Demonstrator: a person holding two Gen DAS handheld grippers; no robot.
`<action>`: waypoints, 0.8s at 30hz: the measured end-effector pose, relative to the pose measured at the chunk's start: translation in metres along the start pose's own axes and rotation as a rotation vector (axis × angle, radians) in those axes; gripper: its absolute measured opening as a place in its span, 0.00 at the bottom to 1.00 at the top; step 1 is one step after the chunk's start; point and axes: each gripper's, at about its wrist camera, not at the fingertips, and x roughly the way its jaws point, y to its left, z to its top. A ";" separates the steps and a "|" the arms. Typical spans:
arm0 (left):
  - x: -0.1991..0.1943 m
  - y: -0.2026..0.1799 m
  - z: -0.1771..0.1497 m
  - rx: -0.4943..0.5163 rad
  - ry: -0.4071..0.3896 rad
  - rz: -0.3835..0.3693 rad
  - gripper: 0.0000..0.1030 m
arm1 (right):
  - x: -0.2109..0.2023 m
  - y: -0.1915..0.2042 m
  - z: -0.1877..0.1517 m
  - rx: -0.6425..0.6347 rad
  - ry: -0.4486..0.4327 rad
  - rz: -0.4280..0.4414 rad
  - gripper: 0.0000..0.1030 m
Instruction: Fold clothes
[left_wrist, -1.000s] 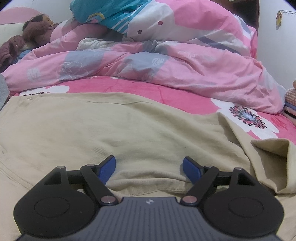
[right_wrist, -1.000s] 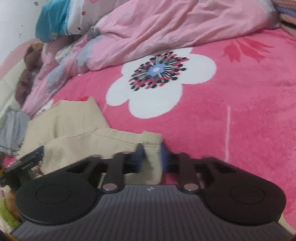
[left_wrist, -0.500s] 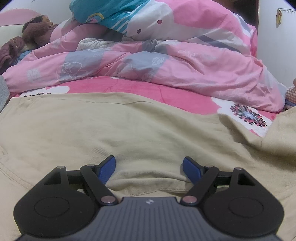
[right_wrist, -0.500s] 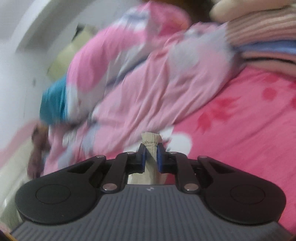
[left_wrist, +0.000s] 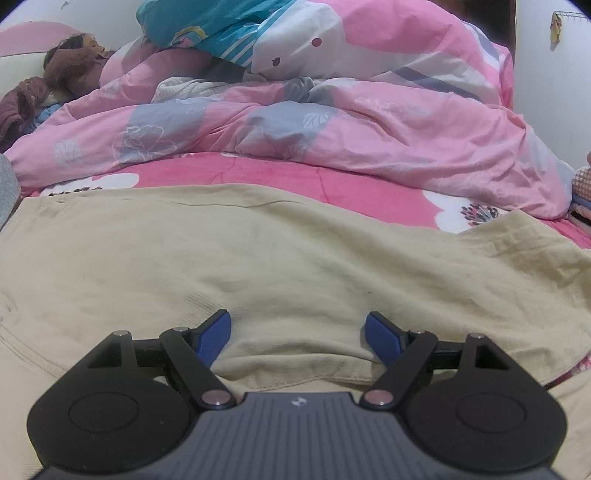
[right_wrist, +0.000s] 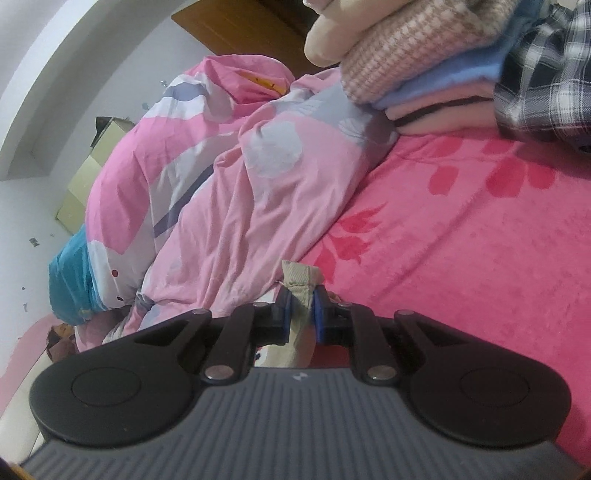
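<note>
Beige twill garment (left_wrist: 258, 266) lies spread across the pink bed (left_wrist: 295, 177); its hemmed corner (right_wrist: 300, 275) is clamped in the right hand-held gripper (right_wrist: 301, 310). Since a second ago that corner has come up off the mattress and swung toward 9 o'clock, and the cloth's right edge now drapes higher in the left view. Judgement: a fold-over is in progress. Left hand-held gripper (left_wrist: 297, 334) is unchanged, jaws wide apart over a stitched edge, holding nothing. Plush floral blanket beneath. At 12 o'clock, rumpled smooth pink quilt (left_wrist: 332, 133); at 2 o'clock, stacked folded knits (right_wrist: 424, 62).
</note>
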 end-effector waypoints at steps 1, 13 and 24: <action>0.000 0.000 0.000 0.000 0.000 0.000 0.79 | 0.001 -0.001 0.000 0.005 0.004 -0.004 0.10; 0.000 -0.001 -0.001 0.004 0.001 0.004 0.79 | 0.018 -0.039 -0.016 0.102 0.072 -0.085 0.11; 0.000 -0.001 0.000 0.010 0.002 0.009 0.79 | 0.024 -0.044 -0.022 0.085 0.079 -0.100 0.11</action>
